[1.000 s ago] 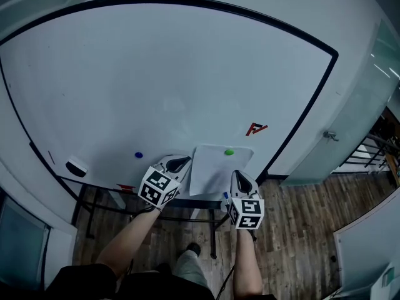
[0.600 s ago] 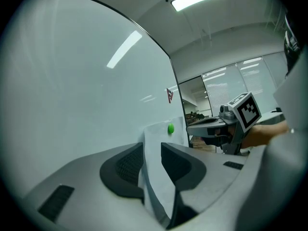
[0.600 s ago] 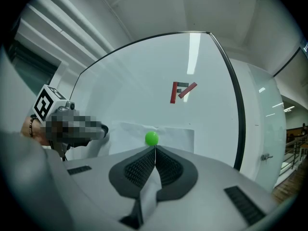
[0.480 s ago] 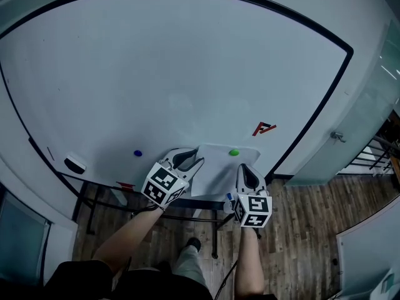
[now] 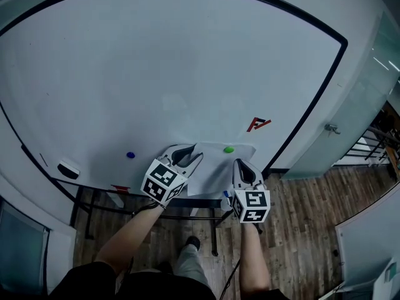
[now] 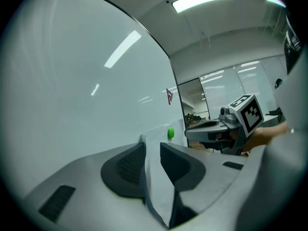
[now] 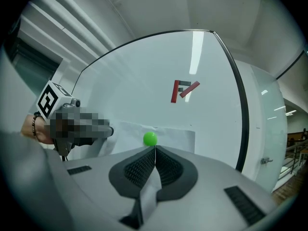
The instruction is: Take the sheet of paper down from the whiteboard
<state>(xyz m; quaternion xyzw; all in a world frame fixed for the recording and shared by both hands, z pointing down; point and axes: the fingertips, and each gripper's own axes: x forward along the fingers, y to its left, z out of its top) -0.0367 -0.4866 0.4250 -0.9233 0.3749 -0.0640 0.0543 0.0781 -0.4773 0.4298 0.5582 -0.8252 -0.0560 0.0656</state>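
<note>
Your right gripper (image 7: pixel 155 148) has its jaws pressed together on the sheet of paper (image 7: pixel 175 134), pinching a fold of it that runs back between the pads. Your left gripper (image 6: pixel 153 146) has its jaws spread. The same sheet passes between them near its left edge, lying toward the left pad, and the pads do not look to be squeezing it. The sheet hangs on the whiteboard (image 5: pixel 156 74), held by a green magnet (image 7: pixel 150 138) just past the right jaw tips and further ahead of the left ones.

Expect the paper to be light, limp and quick to crease or tear. A hard tug against the magnet could rip it at the pinch. Hold it near the edges on both sides, and ease it out from under the magnet rather than yanking it.

Only that magnet stands in the way. A red mark (image 7: pixel 184 90) sits on the board above the right jaws, and a blue magnet (image 5: pixel 130 155) lies off to the left of the left jaws, both clear of the sheet. Your two grippers are near each other, so mind that they don't knock together.
</note>
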